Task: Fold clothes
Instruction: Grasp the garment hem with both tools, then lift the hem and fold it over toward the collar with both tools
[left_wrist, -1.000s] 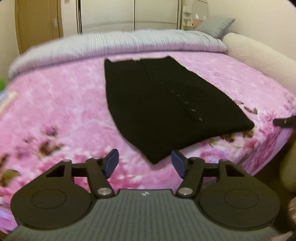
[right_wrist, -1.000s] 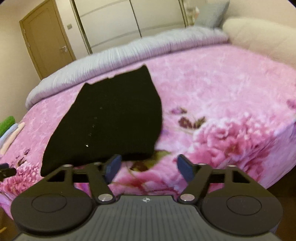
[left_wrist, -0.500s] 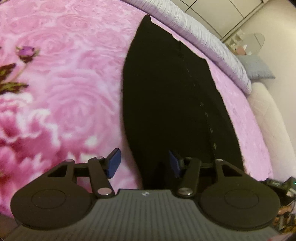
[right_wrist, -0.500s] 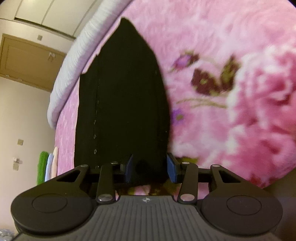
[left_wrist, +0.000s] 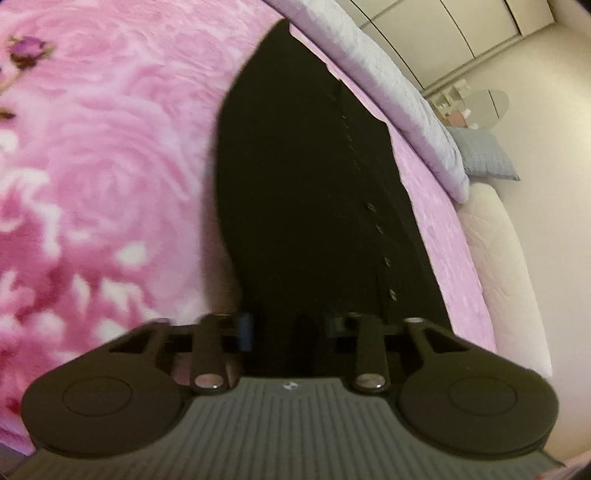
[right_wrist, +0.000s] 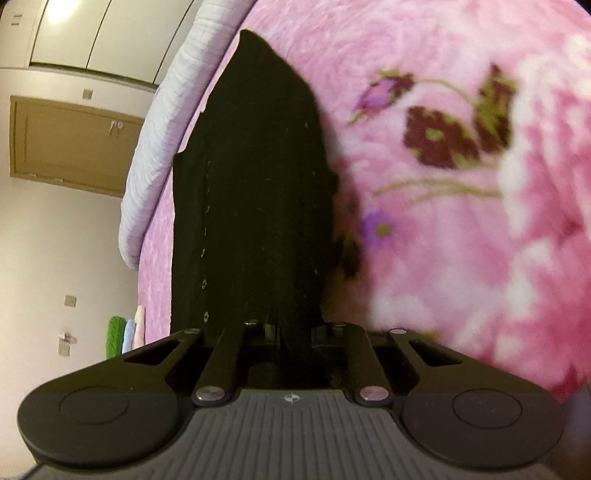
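A black buttoned garment (left_wrist: 303, 192) lies flat on the pink floral blanket (left_wrist: 92, 166), its row of buttons running away from me. In the left wrist view my left gripper (left_wrist: 289, 328) is at the garment's near left corner, jaws closing with the black cloth filling the gap between the blue pads. In the right wrist view the same garment (right_wrist: 255, 192) stretches away, and my right gripper (right_wrist: 294, 330) is at its near right corner, jaws closing and narrow with a bunch of cloth pinched between them. Each gripper is tipped down and rolled.
A grey quilt (left_wrist: 388, 85) is rolled along the far edge of the bed, with a grey pillow (left_wrist: 484, 155) and a cream padded headboard (left_wrist: 509, 277) to the right. A wooden door (right_wrist: 70, 140) and a stack of folded towels (right_wrist: 122, 332) lie beyond the bed's left side.
Both grippers dropped from above the bed to the garment's near edge and rolled. Their jaws narrowed from wide open to closed around the cloth at the two near corners.
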